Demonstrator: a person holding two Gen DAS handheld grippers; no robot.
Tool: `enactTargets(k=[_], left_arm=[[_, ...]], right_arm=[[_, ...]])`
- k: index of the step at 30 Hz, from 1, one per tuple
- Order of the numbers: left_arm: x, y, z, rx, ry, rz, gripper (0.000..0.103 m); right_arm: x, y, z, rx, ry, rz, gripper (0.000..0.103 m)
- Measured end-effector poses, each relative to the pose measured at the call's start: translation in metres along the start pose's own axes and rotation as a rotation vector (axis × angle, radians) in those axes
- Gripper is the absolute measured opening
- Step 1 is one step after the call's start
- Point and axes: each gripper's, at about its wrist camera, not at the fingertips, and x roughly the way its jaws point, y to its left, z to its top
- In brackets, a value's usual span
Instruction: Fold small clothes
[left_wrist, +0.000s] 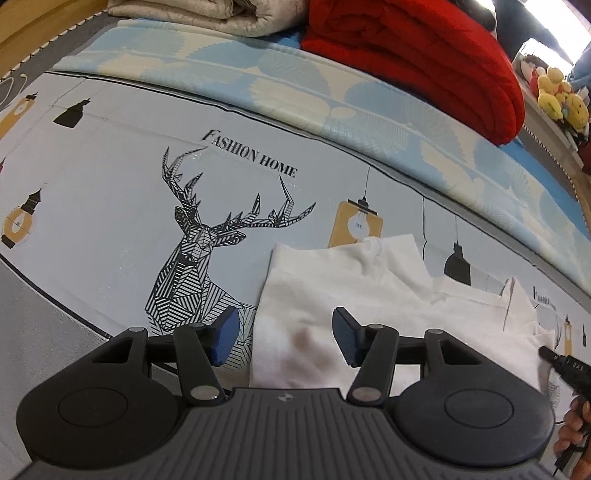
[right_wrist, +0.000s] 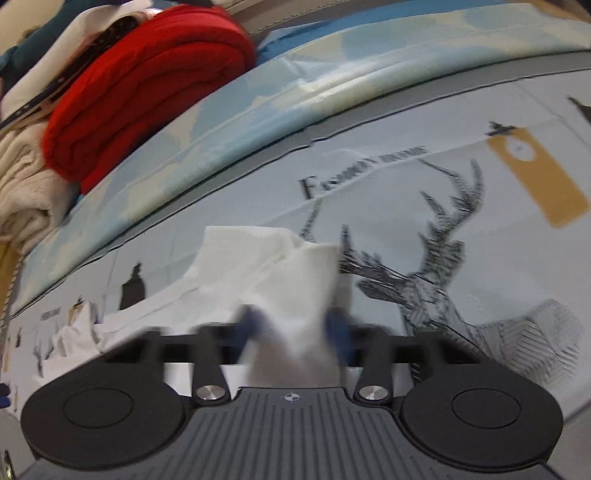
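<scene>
The left claw (left_wrist: 284, 338) is held apart over the left edge of the white garment (left_wrist: 369, 295), which lies partly folded on the deer-print bedsheet (left_wrist: 110, 221). The right claw (right_wrist: 291, 328), blurred, appears spread with white cloth between its fingers; a grip cannot be told. A closing on 1 layer only could drag the fold askew. No containers are seen.

White garment (left_wrist: 369, 295), small brownish stain, partly folded, lying rumpled on the printed bedsheet (left_wrist: 110, 184)
</scene>
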Motion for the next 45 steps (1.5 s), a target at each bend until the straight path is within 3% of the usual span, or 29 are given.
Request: enactTargets(k=[2, 6, 8, 10, 13, 16, 18, 19, 20, 22, 25, 26, 27, 28, 29, 33, 35, 37, 39, 40, 43, 45], left_arm=[[0.004, -0.004, 0.001, 0.006, 0.005, -0.002, 0.061], [0.01, -0.016, 0.0, 0.037, 0.017, -0.018, 0.061], [0.014, -0.024, -0.002, 0.065, 0.027, -0.027, 0.061], [0.018, -0.03, -0.005, 0.082, 0.038, -0.034, 0.061], [0.024, -0.037, -0.009, 0.097, 0.046, -0.051, 0.061], [0.031, -0.041, -0.013, 0.116, 0.065, -0.089, 0.061], [0.04, -0.043, -0.019, 0.132, 0.087, -0.104, 0.053], [0.046, -0.043, -0.022, 0.144, 0.102, -0.099, 0.042], [0.054, -0.043, -0.027, 0.162, 0.129, -0.083, 0.032], [0.063, -0.041, -0.034, 0.173, 0.148, -0.066, 0.03], [0.064, -0.04, -0.036, 0.165, 0.129, -0.083, 0.03], [0.063, -0.042, -0.037, 0.165, 0.124, -0.096, 0.02], [0.062, -0.044, -0.038, 0.172, 0.122, -0.101, 0.01], [0.059, -0.047, -0.04, 0.187, 0.109, -0.079, 0.007], [0.053, -0.049, -0.04, 0.201, 0.097, -0.074, 0.006], [0.019, -0.062, -0.042, 0.254, 0.042, -0.108, 0.006], [0.013, -0.063, -0.047, 0.275, 0.059, -0.086, 0.006], [0.024, -0.058, -0.052, 0.275, 0.113, -0.034, 0.007], [0.036, -0.054, -0.054, 0.266, 0.163, 0.023, 0.007], [0.034, -0.054, -0.053, 0.27, 0.144, 0.039, 0.007], [0.013, -0.054, -0.047, 0.255, 0.042, -0.042, 0.008], [0.009, -0.06, -0.047, 0.275, 0.014, -0.099, 0.01]], right_arm=[[-0.004, -0.001, 0.005, -0.036, -0.026, -0.001, 0.003], [-0.024, -0.035, 0.026, 0.079, -0.111, -0.055, 0.003], [-0.028, -0.046, 0.03, 0.064, -0.116, -0.071, 0.009], [-0.029, -0.054, 0.031, 0.083, -0.091, -0.089, 0.01], [-0.04, -0.064, 0.03, 0.129, -0.069, -0.041, 0.032], [-0.05, -0.058, 0.026, 0.063, -0.02, 0.024, 0.038], [-0.049, -0.05, 0.016, -0.027, 0.074, 0.082, 0.044], [-0.047, -0.044, 0.007, -0.093, 0.129, 0.091, 0.044], [-0.046, -0.04, -0.002, -0.156, 0.171, 0.067, 0.044], [-0.042, -0.035, -0.019, -0.265, 0.213, -0.031, 0.044], [-0.046, -0.041, -0.029, -0.255, 0.229, -0.041, 0.043], [-0.049, -0.04, -0.031, -0.262, 0.227, -0.039, 0.04], [-0.052, -0.038, -0.033, -0.281, 0.222, -0.037, 0.036], [-0.054, -0.036, -0.035, -0.303, 0.213, -0.039, 0.02], [-0.056, -0.035, -0.036, -0.318, 0.206, -0.042, 0.013], [-0.075, -0.042, -0.028, -0.243, 0.155, 0.002, 0.011], [-0.082, -0.051, -0.025, -0.19, 0.163, 0.011, 0.011], [-0.078, -0.061, -0.026, -0.159, 0.202, -0.036, 0.011], [-0.07, -0.068, -0.032, -0.146, 0.238, -0.163, 0.014], [-0.069, -0.071, -0.035, -0.136, 0.244, -0.2, 0.016], [-0.079, -0.066, -0.029, -0.128, 0.191, -0.179, 0.016], [-0.092, -0.053, -0.024, -0.182, 0.1, -0.168, 0.019]])
